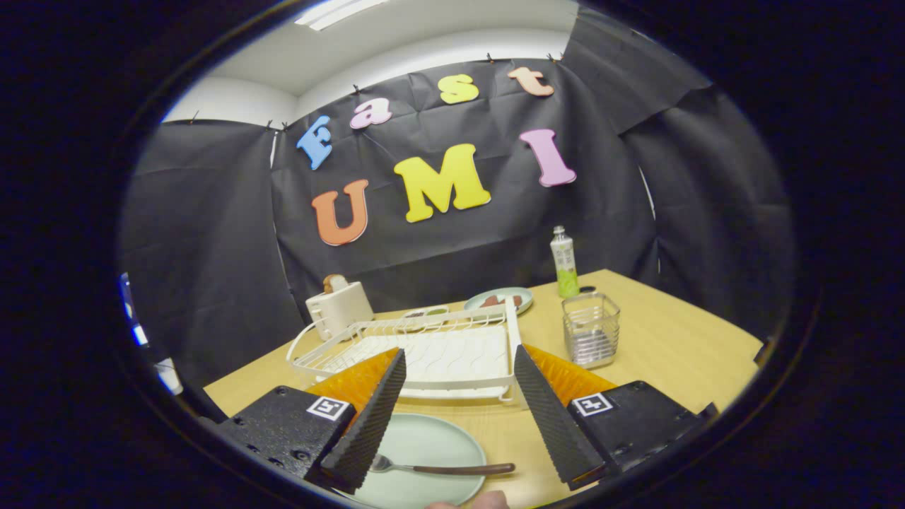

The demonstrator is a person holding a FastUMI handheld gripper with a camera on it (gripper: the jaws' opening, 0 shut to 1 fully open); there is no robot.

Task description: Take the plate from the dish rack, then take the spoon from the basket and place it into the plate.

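Gripper view: the plate [424, 452] lies flat on the wooden tabletop [672, 339], low between the fingers, and the spoon [442, 467] rests in it, bowl toward the left finger, dark handle pointing right. The gripper [459, 410] is released, its fingers spread wide and holding nothing. Just beyond the fingertips stands the white wire dish rack [417, 346]. To its right is the wire basket [591, 329], and behind that a green bottle [564, 263]. A second plate [503, 299] with something dark on it sits behind the rack, and a white toaster [339, 305] stands at the rack's far left corner.
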